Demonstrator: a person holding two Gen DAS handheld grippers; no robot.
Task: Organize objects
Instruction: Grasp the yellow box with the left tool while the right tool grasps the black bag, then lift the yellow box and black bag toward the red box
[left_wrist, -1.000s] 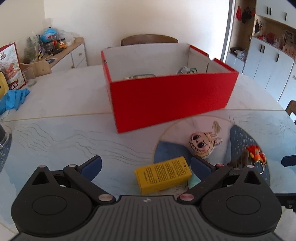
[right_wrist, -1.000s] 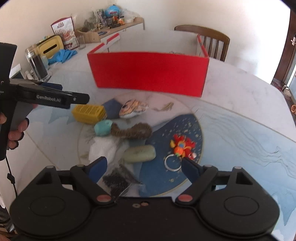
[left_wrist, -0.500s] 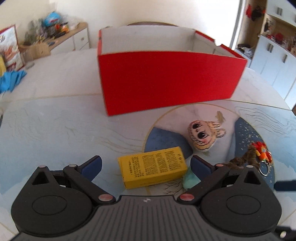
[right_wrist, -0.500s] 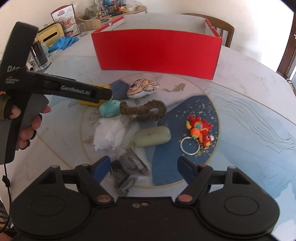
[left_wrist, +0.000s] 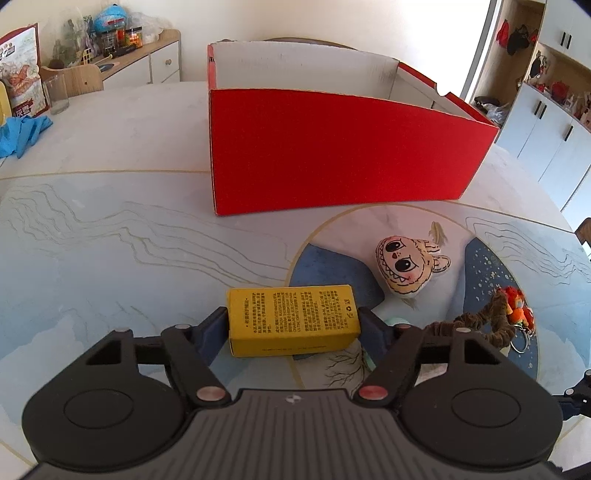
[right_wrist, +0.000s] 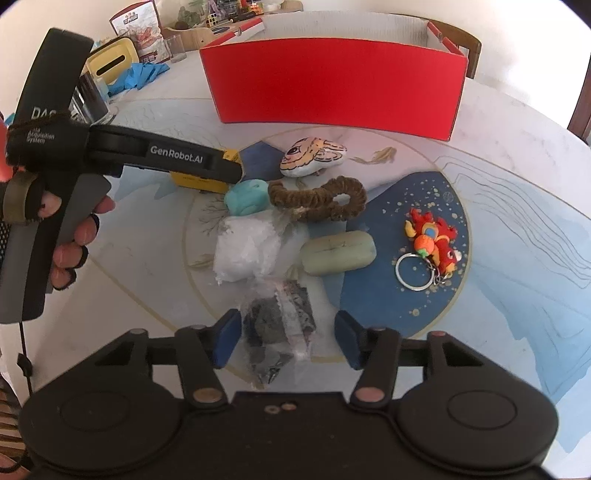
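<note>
Our left tongs (left_wrist: 293, 325) had just been closing and now clamped the yellow box (left_wrist: 293, 318), low on the near surface (left_wrist: 110, 236). Our right tongs (right_wrist: 287, 338), also closing, stood apart around the clear bag (right_wrist: 279, 328). We judged we should squeeze evenly, then lift toward the far red box (left_wrist: 332, 155).

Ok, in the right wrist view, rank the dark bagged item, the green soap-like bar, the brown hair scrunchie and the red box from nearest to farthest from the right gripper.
1. dark bagged item, between the right gripper fingers, jaws just closing.
2. green soap-like bar, just beyond, slightly right.
3. brown hair scrunchie, farther, centre.
4. red box, at the back.
</note>
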